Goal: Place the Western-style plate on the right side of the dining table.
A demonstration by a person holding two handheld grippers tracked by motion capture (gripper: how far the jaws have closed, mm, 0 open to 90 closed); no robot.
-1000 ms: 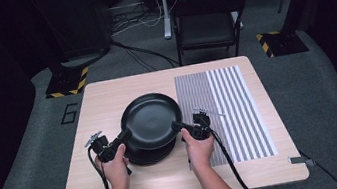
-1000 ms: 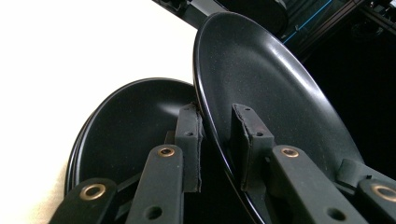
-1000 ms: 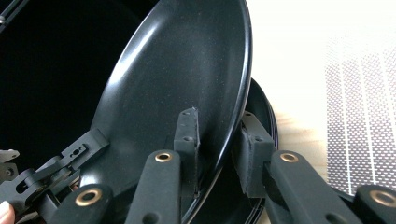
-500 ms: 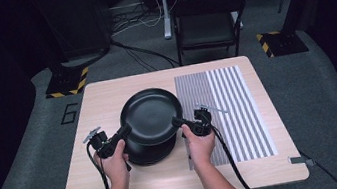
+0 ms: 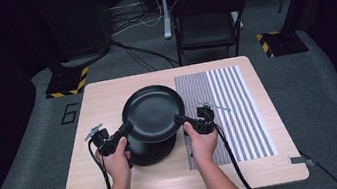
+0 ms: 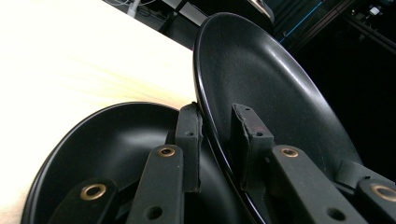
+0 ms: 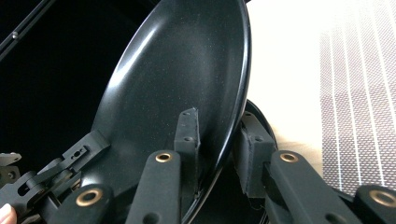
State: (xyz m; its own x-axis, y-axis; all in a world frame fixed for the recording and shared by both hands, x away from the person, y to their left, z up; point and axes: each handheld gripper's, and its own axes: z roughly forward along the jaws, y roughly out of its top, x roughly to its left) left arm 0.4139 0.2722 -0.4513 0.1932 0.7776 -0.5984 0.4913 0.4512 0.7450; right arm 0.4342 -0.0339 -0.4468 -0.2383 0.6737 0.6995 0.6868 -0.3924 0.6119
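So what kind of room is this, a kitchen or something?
More likely a lab or recording studio than a kitchen. The small wooden table stands on grey carpet among dark walls, with hazard-striped stand bases, loose floor cables and a folding chair behind it.

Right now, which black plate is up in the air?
The top plate, pinched at its rim by the left tongs and right tongs. The other plates lie stacked on the table below.
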